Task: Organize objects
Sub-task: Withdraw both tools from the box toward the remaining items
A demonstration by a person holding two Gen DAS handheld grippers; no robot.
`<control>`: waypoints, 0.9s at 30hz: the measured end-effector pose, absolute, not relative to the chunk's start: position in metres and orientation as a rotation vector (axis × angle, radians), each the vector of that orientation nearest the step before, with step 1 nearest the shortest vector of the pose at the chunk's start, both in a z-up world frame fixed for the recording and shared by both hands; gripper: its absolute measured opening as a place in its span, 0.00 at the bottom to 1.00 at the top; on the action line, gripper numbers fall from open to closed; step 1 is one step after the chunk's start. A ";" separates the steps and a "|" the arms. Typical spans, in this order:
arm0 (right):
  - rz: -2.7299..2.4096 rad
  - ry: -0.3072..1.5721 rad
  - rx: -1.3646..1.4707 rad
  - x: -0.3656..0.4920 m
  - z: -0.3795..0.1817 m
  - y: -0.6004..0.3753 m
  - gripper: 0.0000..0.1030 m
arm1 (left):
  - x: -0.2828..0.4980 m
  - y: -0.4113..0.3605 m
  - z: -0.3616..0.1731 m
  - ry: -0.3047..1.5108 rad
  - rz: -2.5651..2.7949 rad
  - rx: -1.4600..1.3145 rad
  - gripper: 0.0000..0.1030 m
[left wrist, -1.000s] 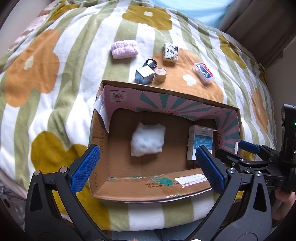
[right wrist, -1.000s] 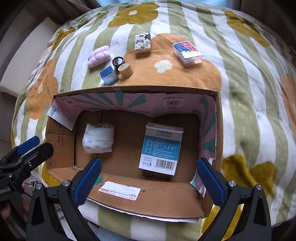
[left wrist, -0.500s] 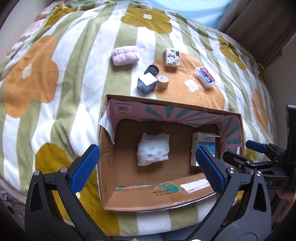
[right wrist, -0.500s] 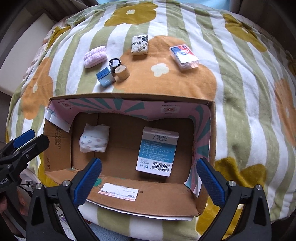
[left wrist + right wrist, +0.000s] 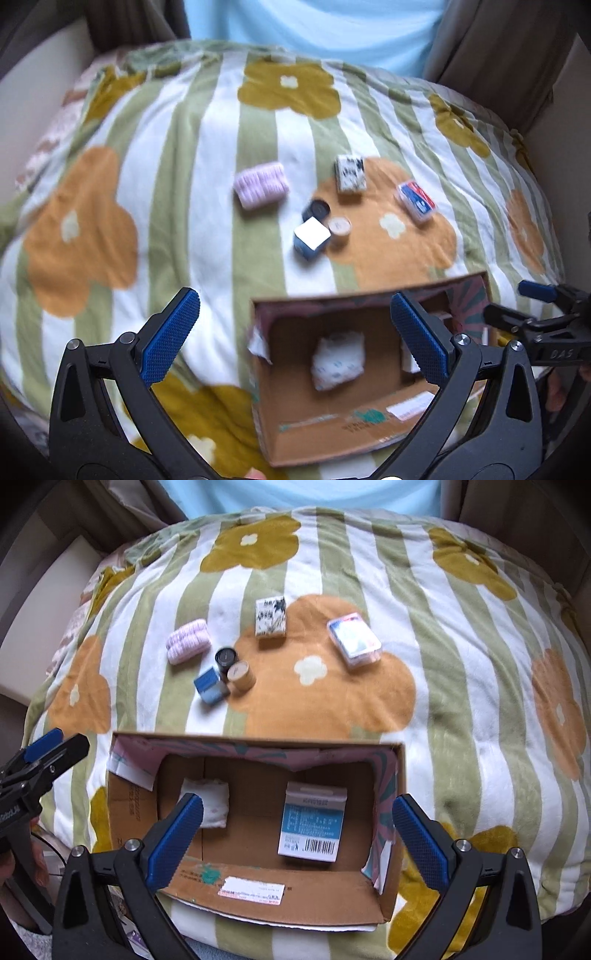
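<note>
Inside the cardboard box point(image 5: 258, 886), at six o'clock in my right view, lie a white pouch point(image 5: 212, 806) and a blue-labelled carton point(image 5: 312, 821). At twelve o'clock from it, six small items wait on the bed point(image 5: 461, 709), the blue cube point(image 5: 210, 685) nearest. My left gripper point(image 5: 295, 332) and right gripper point(image 5: 297, 832) both hang with jaws spread, empty. Fetching one seems next. Blur hides detail in the left view.

Right gripper point(image 5: 297, 829) wide apart, empty, over cardboard box point(image 5: 258, 893). Inside: white packet point(image 5: 214, 805) at left, blue-white carton point(image 5: 312, 821) at right. Small items on blanket point(image 5: 461, 709) beyond box.
</note>
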State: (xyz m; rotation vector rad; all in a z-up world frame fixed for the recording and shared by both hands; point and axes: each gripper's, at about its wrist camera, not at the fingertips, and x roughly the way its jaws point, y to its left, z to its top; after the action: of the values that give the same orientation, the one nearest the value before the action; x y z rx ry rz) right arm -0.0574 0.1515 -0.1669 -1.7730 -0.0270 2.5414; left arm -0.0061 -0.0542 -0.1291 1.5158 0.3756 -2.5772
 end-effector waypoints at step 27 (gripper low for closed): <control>2.625 -0.086 -1.704 -0.268 -0.214 0.113 0.99 | -0.185 -0.116 -0.255 -0.140 -2.844 1.678 1.00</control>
State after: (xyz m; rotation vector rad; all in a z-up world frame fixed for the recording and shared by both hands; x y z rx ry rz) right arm -0.2679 0.1134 -0.2144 -1.7043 -0.0856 2.6255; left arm -0.1846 -0.1158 -0.2548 1.6784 -0.1402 -2.8445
